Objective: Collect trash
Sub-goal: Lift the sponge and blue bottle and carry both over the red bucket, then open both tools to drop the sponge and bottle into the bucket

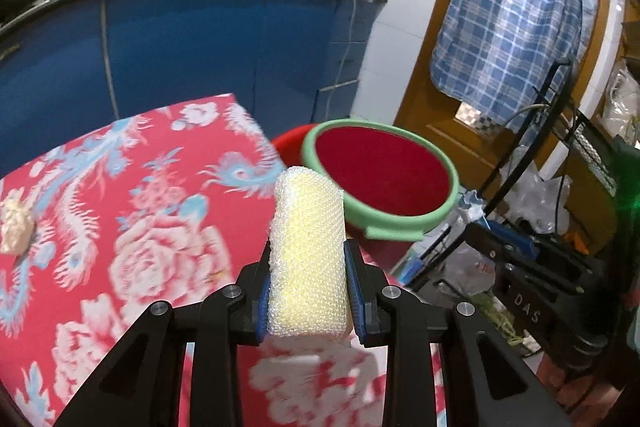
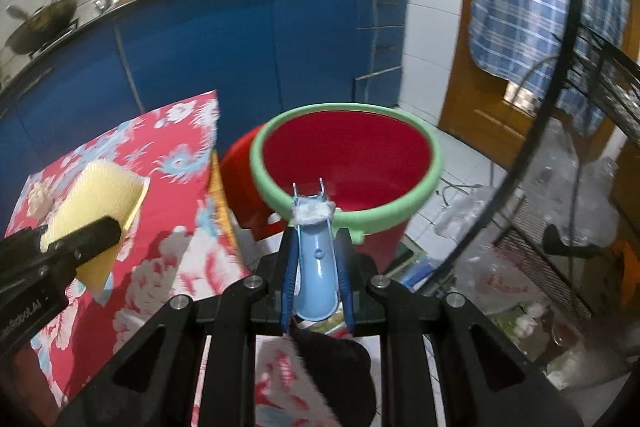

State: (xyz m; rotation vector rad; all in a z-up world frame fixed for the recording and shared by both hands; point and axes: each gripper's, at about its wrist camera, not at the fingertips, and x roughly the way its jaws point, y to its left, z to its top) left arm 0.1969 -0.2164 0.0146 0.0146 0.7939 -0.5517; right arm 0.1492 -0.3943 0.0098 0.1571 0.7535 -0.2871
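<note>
My right gripper point(image 2: 316, 251) clamped a blue dustpan point(image 2: 316, 267); its white fluff point(image 2: 314, 211) risked spilling short of the green-rimmed red bucket point(image 2: 400, 195). My left gripper point(image 1: 308, 267) squeezed a yellow mesh sponge point(image 1: 307, 251).

- Left claw point(image 1: 308, 259): matte black frame, two angled linkage arms on each side of the fingers, with triangular cut-outs.
- Round silver screw heads point(image 1: 233, 291) sit at the linkage joints, two on each side.
- Blue ribbed pads point(image 1: 353, 291) line the inner faces of the black fingers.
- Right claw point(image 2: 316, 255): same build, black linkages, silver screws, blue pads.
- In the right wrist view the left claw's black outer side point(image 2: 60, 259) shows small screws and white printed lettering, mirrored and only partly legible.
</note>
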